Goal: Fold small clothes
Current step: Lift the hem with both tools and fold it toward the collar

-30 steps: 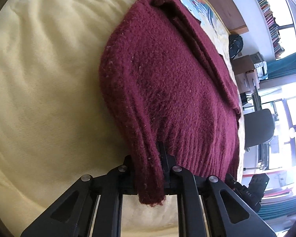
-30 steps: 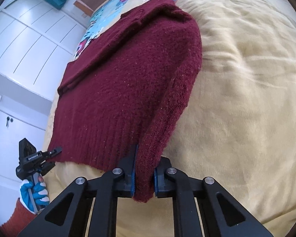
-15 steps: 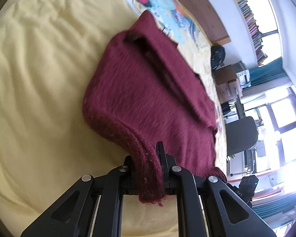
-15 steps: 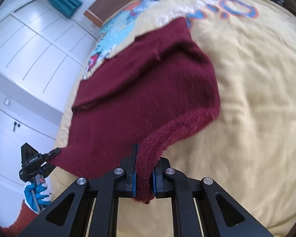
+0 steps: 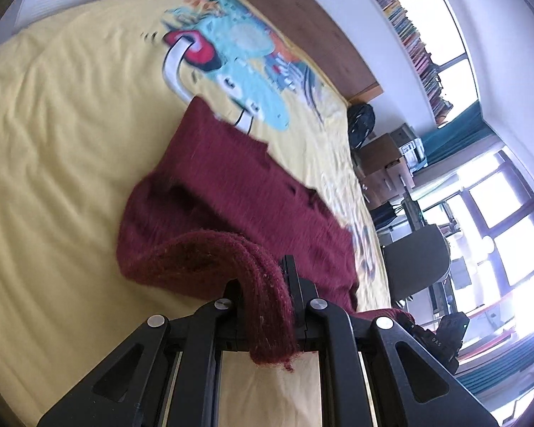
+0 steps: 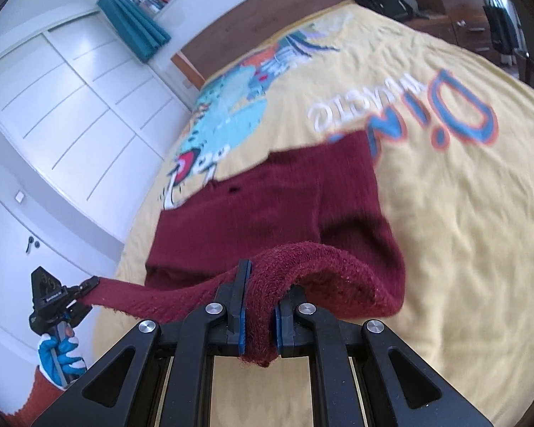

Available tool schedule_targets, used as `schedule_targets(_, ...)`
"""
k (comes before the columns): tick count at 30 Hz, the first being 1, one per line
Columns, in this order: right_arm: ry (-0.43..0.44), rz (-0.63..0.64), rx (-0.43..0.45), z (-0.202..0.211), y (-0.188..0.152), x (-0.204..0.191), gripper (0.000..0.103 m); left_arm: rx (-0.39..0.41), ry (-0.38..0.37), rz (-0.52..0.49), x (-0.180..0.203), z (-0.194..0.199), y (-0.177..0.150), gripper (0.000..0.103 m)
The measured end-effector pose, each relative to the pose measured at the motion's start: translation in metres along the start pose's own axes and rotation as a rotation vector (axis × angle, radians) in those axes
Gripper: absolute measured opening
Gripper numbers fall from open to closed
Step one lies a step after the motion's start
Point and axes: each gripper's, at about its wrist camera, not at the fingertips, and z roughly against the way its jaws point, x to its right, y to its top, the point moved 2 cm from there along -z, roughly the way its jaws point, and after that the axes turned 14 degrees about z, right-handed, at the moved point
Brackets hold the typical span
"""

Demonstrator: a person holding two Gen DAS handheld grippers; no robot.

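Observation:
A dark red knitted sweater lies on a yellow bedspread; its far part rests flat and its near hem is lifted. My left gripper is shut on one hem corner, which curls over the jaws. My right gripper is shut on the other hem corner of the sweater. The hem hangs stretched between the two. The left gripper also shows in the right wrist view, held by a blue-gloved hand. The right gripper's body shows at the lower right of the left wrist view.
The bedspread carries a colourful print and lettering. A wooden headboard is at the far end. White wardrobe doors stand on one side; a desk chair, drawers and windows on the other.
Both grippers have lifted the hem and carried it up over the sweater toward the headboard. The lower part has peeled off the bed, and more of the printed bedspread shows.

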Motion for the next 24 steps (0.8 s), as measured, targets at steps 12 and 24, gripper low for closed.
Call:
schedule_targets(12,-0.067,-0.016,-0.01,-0.06,0.057,0.032,0.011,0.028,0.062,-0.06,0.02,-0.064,0.07,0.01)
schedule_targets(24,-0.14,-0.044,-0.078,-0.129,0.07,0.07,0.013,-0.004,0.183,-0.041,-0.01,-0.141,0.112,0.01)
